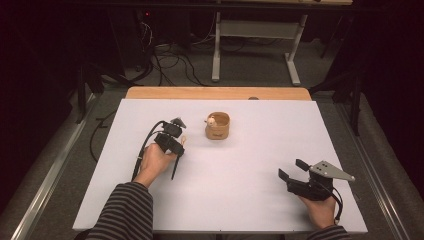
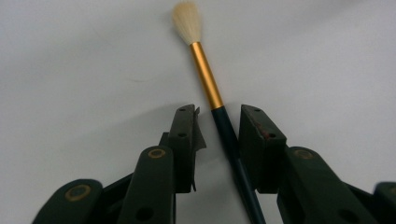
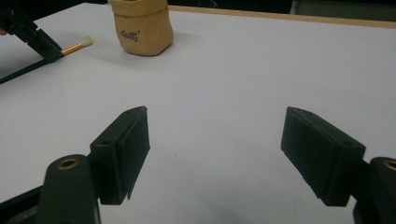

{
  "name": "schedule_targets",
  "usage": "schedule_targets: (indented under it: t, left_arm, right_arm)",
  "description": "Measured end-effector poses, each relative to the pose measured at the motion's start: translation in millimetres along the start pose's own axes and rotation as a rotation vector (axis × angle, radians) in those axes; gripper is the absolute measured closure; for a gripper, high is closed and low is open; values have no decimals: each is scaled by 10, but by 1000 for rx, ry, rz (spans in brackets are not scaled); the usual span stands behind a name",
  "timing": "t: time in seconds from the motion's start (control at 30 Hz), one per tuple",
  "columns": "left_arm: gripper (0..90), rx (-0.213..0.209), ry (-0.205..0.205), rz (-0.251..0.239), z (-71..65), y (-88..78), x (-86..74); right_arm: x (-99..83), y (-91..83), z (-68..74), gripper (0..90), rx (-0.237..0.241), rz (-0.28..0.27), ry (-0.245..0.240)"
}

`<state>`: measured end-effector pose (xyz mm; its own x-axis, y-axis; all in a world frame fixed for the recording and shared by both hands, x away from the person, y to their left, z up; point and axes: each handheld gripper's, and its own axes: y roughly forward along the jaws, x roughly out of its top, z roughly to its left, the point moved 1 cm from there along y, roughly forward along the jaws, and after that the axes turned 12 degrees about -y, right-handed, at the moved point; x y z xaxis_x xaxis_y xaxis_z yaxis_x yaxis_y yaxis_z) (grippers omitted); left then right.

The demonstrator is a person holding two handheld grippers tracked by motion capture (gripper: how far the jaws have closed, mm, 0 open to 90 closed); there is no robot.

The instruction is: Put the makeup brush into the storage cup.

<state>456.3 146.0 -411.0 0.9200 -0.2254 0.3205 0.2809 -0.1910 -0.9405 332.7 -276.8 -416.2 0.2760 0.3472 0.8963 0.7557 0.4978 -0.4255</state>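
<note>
White tabletop (image 1: 240,175) spreads under both my grippers. At twelve o'clock stands a tan pouch-like cup (image 1: 217,125); my right gripper view shows dark print on its side, too blurred to read. My right gripper (image 1: 294,171), at five o'clock, gapes wide on nothing. My left gripper (image 1: 179,143), at nine o'clock, is narrowed around a brush (image 2: 211,93), dark handle between the pads, one gap still visible; gold ferrule and pale bristles point to twelve.
</note>
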Motion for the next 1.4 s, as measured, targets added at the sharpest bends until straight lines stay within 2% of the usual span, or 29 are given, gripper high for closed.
schedule_targets:
  t: [0.23,0.7,1.4]
  left_arm:
    - [722,15,6,5,-11,0,1]
    - [822,12,9,9,8,-1,2]
    - [831,1,25,21,22,-9,6]
  right_arm:
    - [-1,2,2,253,0,4,0]
    - [-3,10,-1,255,1,11,-11]
    - [-4,11,-2,255,2,13,-11]
